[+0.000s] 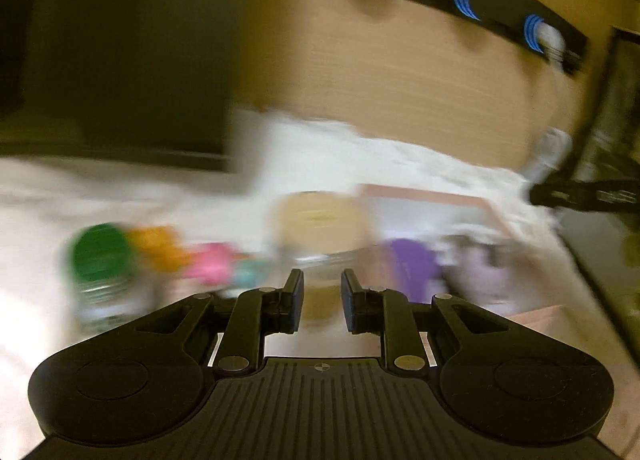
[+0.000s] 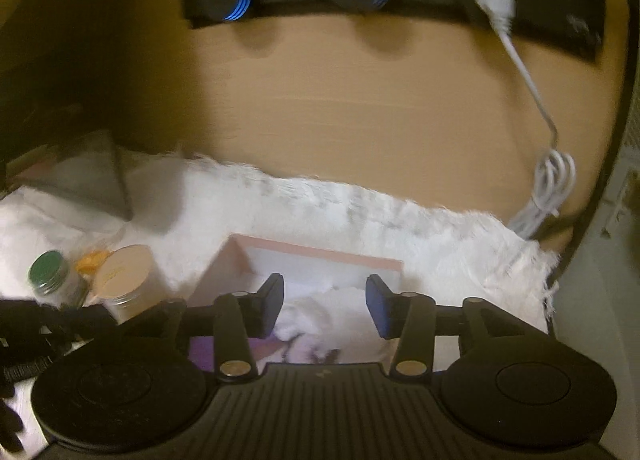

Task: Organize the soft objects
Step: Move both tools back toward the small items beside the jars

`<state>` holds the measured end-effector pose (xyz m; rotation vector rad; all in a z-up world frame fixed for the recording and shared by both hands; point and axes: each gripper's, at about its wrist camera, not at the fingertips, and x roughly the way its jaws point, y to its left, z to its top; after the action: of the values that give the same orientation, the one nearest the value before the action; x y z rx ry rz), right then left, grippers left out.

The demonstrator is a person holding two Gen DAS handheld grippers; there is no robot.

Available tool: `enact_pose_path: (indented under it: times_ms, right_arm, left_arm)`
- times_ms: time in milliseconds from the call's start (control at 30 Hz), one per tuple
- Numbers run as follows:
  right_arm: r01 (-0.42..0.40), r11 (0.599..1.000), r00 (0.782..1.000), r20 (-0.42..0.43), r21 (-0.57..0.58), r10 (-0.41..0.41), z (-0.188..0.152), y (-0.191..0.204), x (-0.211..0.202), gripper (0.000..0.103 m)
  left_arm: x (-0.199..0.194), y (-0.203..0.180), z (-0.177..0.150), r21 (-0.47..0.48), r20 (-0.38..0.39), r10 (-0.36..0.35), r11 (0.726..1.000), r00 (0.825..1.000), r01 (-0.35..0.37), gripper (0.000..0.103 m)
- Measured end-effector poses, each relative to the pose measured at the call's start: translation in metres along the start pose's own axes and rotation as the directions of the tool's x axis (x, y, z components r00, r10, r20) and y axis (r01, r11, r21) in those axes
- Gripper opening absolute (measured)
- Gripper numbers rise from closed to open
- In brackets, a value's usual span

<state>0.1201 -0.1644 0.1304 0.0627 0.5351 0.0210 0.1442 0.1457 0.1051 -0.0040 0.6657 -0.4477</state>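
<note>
White fluffy soft item (image 2: 320,312) and purple one (image 2: 208,348), inside pink box (image 2: 312,252), on white fur rug (image 2: 360,208)

My right gripper (image 2: 325,306) is matt black plastic, ribbed on its base, with dull metal pivot pins and blue pads that look rubbery. Under it I see a shaggy white fur rug (image 2: 360,212), long-piled and ragged at the edge. The pink box (image 2: 304,250) looks like smooth matt card. Both jars look like clear glass: the green-lidded jar (image 2: 50,274) and the tan-lidded jar (image 2: 126,274). The wall panel (image 2: 360,100) reads as matt cardboard, though blur leaves me unsure. The white cable (image 2: 528,76) is smooth plastic.
</note>
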Motion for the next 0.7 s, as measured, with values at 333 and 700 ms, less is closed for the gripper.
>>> enact_pose_path:
  times_ms: [333,700]
  right_arm:
    - [-0.191,0.976,0.979,-0.093,-0.107,0.181,-0.022,0.080,0.000,0.046]
    - [-0.263,0.958,0.961,-0.121,-0.116,0.249,-0.027,0.122,0.001,0.046]
  left_arm:
    - [-0.011,0.091,0.018,-0.201,-0.037,0.010,0.980,0.999,-0.017,0.022]
    - [0.109,0.105,0.127,-0.144,-0.465,0.017,0.985,0.885,-0.095,0.022]
